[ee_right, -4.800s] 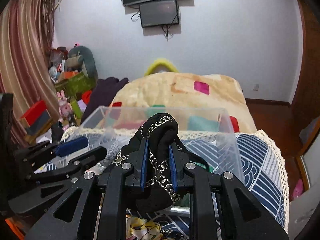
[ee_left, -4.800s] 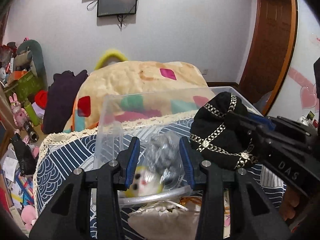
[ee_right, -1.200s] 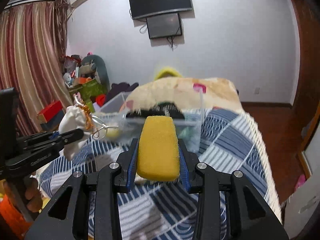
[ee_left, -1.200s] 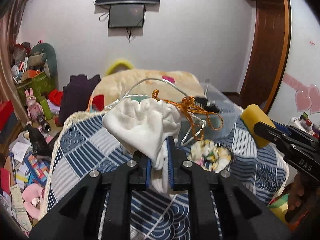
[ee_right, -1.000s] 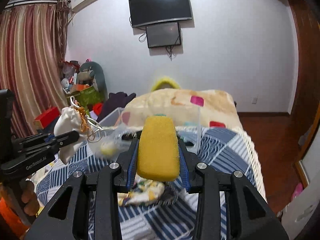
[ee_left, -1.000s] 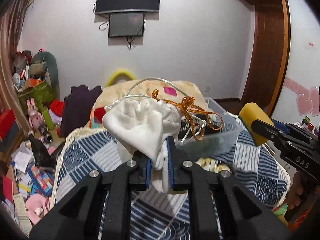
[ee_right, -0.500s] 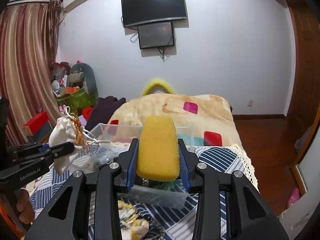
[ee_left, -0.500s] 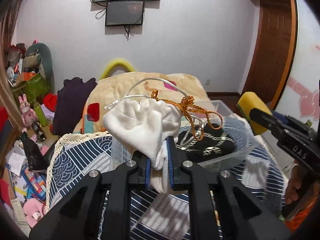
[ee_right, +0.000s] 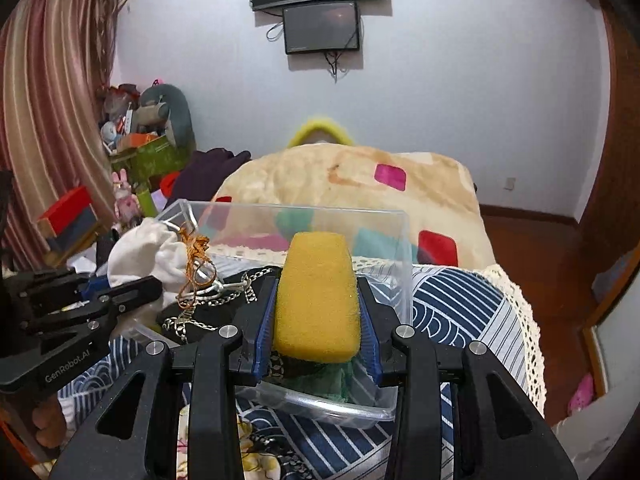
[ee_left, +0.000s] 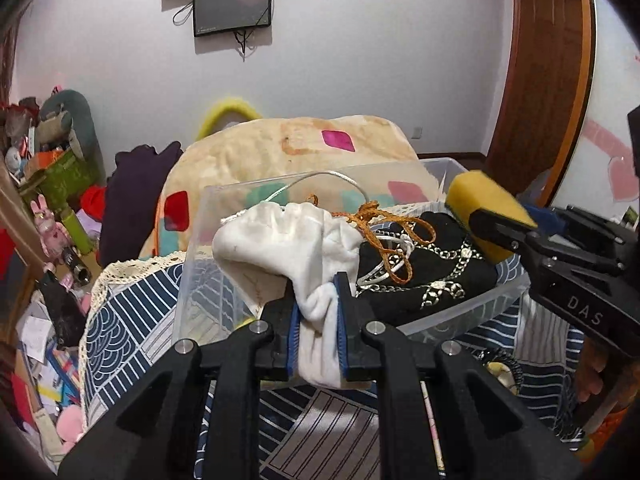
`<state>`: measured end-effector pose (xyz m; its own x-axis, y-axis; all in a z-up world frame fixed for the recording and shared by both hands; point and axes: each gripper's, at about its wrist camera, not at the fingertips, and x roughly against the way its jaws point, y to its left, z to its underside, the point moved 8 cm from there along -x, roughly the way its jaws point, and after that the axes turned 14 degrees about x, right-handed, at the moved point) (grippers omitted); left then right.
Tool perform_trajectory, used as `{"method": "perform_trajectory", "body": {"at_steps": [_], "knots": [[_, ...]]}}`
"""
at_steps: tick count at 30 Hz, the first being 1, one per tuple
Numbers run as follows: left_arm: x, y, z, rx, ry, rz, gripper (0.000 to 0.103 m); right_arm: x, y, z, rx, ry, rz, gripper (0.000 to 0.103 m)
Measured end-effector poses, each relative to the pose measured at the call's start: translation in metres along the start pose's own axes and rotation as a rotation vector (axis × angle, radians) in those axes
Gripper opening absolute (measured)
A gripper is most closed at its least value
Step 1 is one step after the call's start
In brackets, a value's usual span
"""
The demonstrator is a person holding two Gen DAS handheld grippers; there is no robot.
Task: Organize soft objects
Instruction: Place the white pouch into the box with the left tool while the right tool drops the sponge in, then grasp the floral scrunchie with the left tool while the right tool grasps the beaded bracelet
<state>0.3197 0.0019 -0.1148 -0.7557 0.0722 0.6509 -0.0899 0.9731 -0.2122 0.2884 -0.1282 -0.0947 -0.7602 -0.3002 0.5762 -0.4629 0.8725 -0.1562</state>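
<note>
My left gripper [ee_left: 318, 334] is clamped on the white drawstring pouch [ee_left: 280, 248], the clear bin [ee_left: 192, 280] lying just ahead and below it. My right gripper [ee_right: 316, 334] squeezes the yellow sponge [ee_right: 316, 300], long axis pointing forward, over the bin's near edge, so I judge it the nearer drop.

My left camera looks forward along my left jaws, close above the clear bin [ee_left: 400, 172], toward the far wall and its screens [ee_left: 232, 6]. My right camera faces the same wall (from further right), just as close to the bin [ee_right: 304, 216]. Both views share the bin, the bed [ee_left: 280, 148], the screens [ee_right: 320, 26], and each catches the other gripper at its edge.
</note>
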Motion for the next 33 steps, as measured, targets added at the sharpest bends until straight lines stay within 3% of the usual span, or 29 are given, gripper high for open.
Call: {"method": "perform_trajectory", "body": {"at_steps": [2, 6, 15, 21, 27, 29, 33], "knots": [[0.000, -0.002, 0.001, -0.019, -0.003, -0.014, 0.016, 0.005, 0.000, -0.002, 0.013, -0.017, 0.013, 0.035], [0.004, -0.007, 0.004, -0.039, 0.007, -0.015, 0.022, 0.014, -0.003, -0.008, -0.006, -0.042, -0.001, 0.051], [0.031, -0.010, -0.003, -0.030, -0.025, 0.012, 0.026, 0.047, 0.002, -0.023, 0.030, -0.116, 0.010, 0.053], [0.066, -0.020, -0.001, -0.039, -0.076, 0.060, 0.060, 0.070, 0.010, -0.020, 0.056, -0.145, 0.009, 0.053], [0.090, -0.029, 0.013, -0.061, -0.107, 0.088, 0.086, 0.078, 0.012, -0.002, 0.058, -0.131, 0.009, 0.053], [0.091, -0.031, 0.023, -0.067, -0.089, 0.092, 0.091, 0.078, 0.011, 0.006, 0.056, -0.115, 0.011, 0.053], [0.079, -0.030, 0.044, -0.068, -0.026, 0.089, 0.091, 0.075, 0.012, 0.027, 0.060, -0.070, 0.005, 0.053]]}}
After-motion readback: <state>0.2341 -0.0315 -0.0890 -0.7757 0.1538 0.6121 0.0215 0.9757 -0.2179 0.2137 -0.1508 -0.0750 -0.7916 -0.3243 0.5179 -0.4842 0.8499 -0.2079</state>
